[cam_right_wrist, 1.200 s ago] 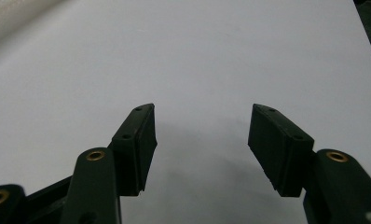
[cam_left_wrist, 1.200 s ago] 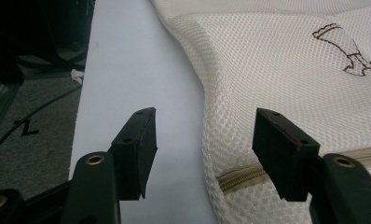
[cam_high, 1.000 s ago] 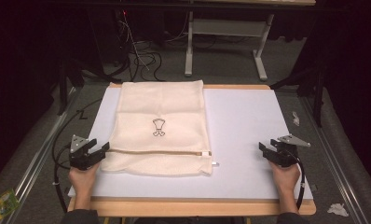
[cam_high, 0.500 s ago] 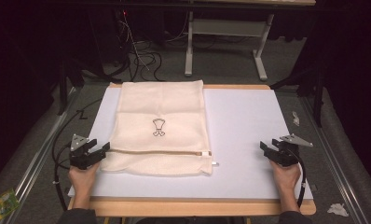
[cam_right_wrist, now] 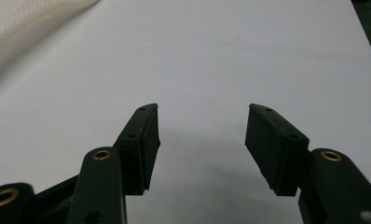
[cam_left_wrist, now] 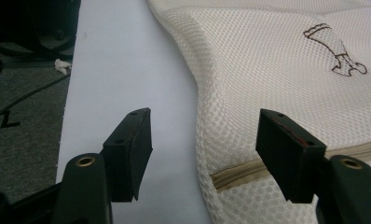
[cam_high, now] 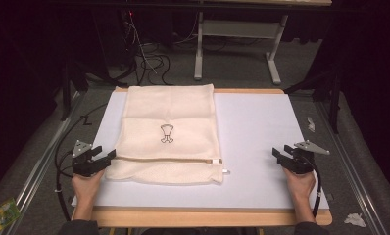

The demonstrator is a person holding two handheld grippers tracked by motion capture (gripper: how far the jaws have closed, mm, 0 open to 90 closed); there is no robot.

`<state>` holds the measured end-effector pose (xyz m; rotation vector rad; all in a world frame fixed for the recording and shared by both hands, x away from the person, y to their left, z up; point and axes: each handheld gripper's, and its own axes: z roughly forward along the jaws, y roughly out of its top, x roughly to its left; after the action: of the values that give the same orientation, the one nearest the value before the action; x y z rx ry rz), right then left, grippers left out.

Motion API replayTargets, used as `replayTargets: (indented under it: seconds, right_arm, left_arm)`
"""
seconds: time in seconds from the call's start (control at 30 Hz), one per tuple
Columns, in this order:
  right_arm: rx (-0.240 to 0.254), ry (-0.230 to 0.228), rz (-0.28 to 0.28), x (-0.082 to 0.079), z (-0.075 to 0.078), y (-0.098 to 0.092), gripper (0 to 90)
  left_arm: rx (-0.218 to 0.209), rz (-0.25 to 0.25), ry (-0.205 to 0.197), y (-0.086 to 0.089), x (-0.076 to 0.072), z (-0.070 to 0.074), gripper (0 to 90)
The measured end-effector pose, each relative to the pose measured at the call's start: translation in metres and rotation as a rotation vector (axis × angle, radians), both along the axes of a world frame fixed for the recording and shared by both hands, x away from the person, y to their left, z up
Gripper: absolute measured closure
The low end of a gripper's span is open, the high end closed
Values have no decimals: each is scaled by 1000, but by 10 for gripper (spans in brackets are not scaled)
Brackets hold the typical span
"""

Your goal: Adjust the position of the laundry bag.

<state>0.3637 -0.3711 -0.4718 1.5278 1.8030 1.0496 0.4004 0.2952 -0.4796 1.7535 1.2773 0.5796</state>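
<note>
A cream mesh laundry bag [cam_high: 168, 137] with a small brown logo [cam_high: 167, 133] lies flat on the left half of the white sheet [cam_high: 261, 127]. Its zipper [cam_high: 168, 159] runs along the near side. My left gripper [cam_high: 104, 153] sits at the bag's near left corner. Its jaws have just been opening. In the left gripper view [cam_left_wrist: 204, 128] the zipper's end and the bag's [cam_left_wrist: 277, 70] edge lie between the jaws, untouched by the pads. My right gripper [cam_high: 281, 152] rests open near the sheet's right edge, with bare sheet between its jaws [cam_right_wrist: 202, 121].
The sheet covers a wooden table [cam_high: 207, 218]. Cables [cam_high: 149, 61] and a grey table frame [cam_high: 232, 44] stand on the floor behind. A green packet [cam_high: 2, 215] lies on the floor at the lower left, and crumpled paper [cam_high: 354, 219] at the lower right.
</note>
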Motion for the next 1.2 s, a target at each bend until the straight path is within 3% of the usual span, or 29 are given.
replayTargets:
  seconds: [0.27, 0.5, 0.73, 0.93, 1.03, 1.1, 1.13, 1.2]
  right_arm:
    - [11, -23, 55, 0, 10, 16, 452]
    - [44, 2, 108, 5, 13, 34, 473]
    - [45, 19, 151, 10, 13, 58, 487]
    - [35, 35, 208, 14, 14, 75, 486]
    - [35, 37, 222, 15, 14, 81, 487]
    - [43, 53, 233, 17, 12, 87, 488]
    - [38, 71, 248, 19, 12, 94, 488]
    - [31, 78, 268, 20, 11, 103, 487]
  left_arm:
    - [11, -18, -19, -7, -3, 12, 354]
    - [15, -42, 21, -14, -2, 16, 359]
    - [24, -70, 58, -19, 1, 16, 368]
    - [50, -68, 76, -22, 1, 20, 382]
    - [43, -74, 90, -22, 2, 20, 401]
    - [47, -72, 104, -24, 2, 20, 403]
    - [71, -72, 115, -27, 4, 20, 400]
    - [73, -61, 109, -29, 5, 19, 398]
